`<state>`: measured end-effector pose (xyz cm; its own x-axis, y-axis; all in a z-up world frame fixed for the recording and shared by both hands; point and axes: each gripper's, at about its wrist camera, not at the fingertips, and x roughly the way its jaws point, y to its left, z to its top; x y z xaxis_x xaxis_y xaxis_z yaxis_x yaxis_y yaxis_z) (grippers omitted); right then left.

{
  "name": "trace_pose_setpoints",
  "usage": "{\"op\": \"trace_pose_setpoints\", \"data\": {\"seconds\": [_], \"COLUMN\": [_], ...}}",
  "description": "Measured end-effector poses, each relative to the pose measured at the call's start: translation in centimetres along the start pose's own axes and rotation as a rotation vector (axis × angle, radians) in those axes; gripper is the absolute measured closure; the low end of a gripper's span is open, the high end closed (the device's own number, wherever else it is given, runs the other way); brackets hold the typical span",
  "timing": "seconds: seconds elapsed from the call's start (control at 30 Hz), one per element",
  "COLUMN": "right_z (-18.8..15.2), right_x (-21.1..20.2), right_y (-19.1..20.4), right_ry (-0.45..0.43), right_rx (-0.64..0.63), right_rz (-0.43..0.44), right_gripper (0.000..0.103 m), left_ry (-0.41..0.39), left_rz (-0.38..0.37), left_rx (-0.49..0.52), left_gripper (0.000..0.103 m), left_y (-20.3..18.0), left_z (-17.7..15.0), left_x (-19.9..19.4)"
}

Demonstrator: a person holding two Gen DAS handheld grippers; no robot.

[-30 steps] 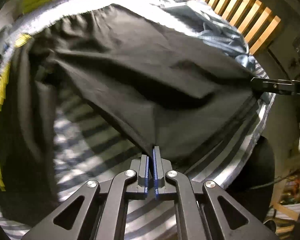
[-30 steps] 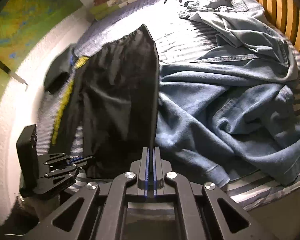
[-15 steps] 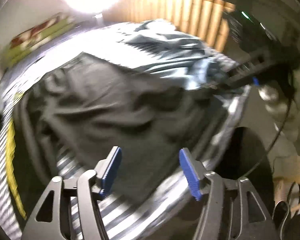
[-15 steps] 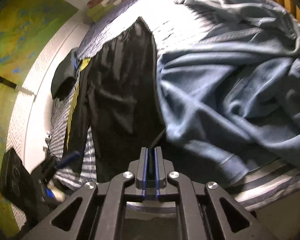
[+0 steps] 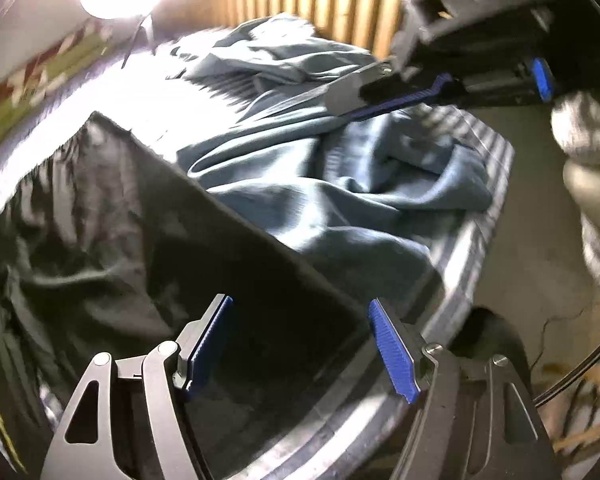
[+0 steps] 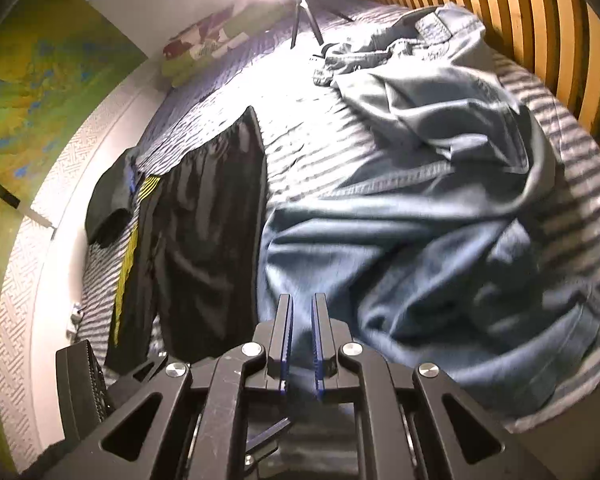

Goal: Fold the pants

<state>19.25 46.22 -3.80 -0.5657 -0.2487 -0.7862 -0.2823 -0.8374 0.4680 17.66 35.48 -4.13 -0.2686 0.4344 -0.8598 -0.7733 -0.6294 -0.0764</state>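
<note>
Left gripper (image 5: 300,344): jaws opening, nothing pinched, over black folded fabric pants (image 5: 148,248).
Right gripper (image 6: 300,344): narrow gap, holds nothing.
Next: regrip pants hem nr blue denim heap (image 6: 420,248), keep edges aligned.

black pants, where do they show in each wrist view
Left wrist: black pants fill the lower left, running under the left gripper.
Right wrist: they lie left of centre, just left of the blue jeans.
Shared landmark: the wooden slat headboard along the bed's far side.
</note>
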Motion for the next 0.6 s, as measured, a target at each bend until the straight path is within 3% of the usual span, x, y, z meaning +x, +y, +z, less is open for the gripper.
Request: {"op": "trace_pose_setpoints", "data": {"seconds": [0.07, 0.1, 0.13, 0.2, 0.4, 0.53, 0.6], "right_z": [0.8, 1.1, 1.5, 2.1, 5.6, 10.0, 11.9], "right_x": [0.5, 0.8, 1.0, 1.2, 2.8, 6.2, 8.2], "right_y": [0.0, 0.1, 0.2, 0.3, 3.0, 6.6, 7.8], "right_ry": [-0.009, -0.011, -0.013, -0.012, -0.043, -0.058, -0.046], "right_rx": [0.002, 0.001, -0.005, -0.026, -0.098, -0.177, -0.159], "right_rz": [-0.004, -0.008, -0.011, -0.015, -0.016, -0.015, 0.007], "right_gripper": [0.094, 0.094, 0.094, 0.094, 0.094, 0.074, 0.074], "left_ry": [-0.004, 0.0, 0.01, 0.004, -0.036, -0.071, -0.083], "left_rz": [-0.025, -0.035, -0.035, -0.058, -0.127, -0.12, -0.127], "left_rx": [-0.032, -0.04, -0.05, -0.069, -0.153, -0.152, -0.163], "left_gripper": [0.045, 0.069, 0.081, 0.091, 0.099, 0.101, 0.101], "left_y": [0.8, 1.2, 1.8, 3.3, 6.9, 8.1, 8.9], "left_z": [0.3, 0.5, 0.6, 0.6, -0.9, -2.0, -2.4], "left_x": [0.1, 0.2, 0.3, -0.2, -3.7, -6.2, -7.1]}}
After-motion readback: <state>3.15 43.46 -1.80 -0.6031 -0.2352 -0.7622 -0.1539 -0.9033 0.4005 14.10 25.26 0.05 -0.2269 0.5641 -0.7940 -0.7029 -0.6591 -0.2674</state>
